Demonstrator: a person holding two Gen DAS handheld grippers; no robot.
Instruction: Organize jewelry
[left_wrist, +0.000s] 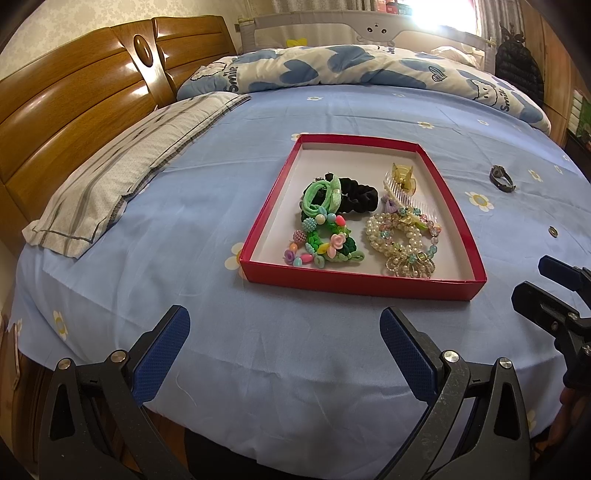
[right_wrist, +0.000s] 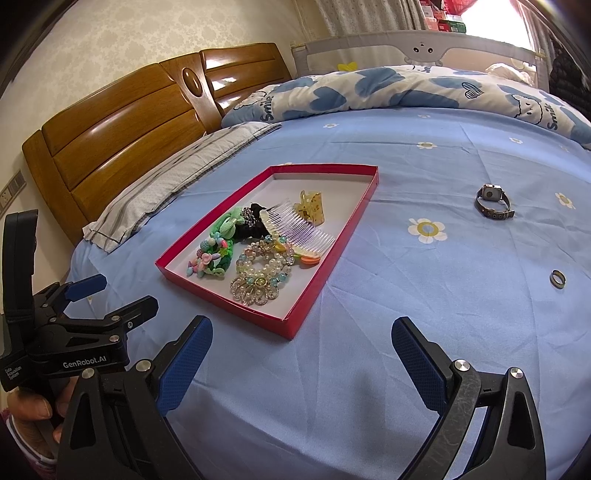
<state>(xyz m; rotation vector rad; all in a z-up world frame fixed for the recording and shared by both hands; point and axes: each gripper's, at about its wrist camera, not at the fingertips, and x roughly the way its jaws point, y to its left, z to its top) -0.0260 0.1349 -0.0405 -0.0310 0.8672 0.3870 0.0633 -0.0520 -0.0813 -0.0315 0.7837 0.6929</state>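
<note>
The left gripper (left_wrist: 284, 350) is held wide open, nothing between its fingers; the red tray (left_wrist: 360, 285) of hair ornaments is seen just beyond the fingertips. The right gripper (right_wrist: 301, 354) is likewise spread and empty. The watch (right_wrist: 494, 202) and ring (right_wrist: 557, 278) lie well ahead, right of its right finger (right_wrist: 417, 360).

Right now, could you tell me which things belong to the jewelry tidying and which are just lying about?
Job:
red box
wristwatch
ring
pearl bracelets
hair comb

Lying about:
striped pillow
heart-print quilt
wooden headboard
</note>
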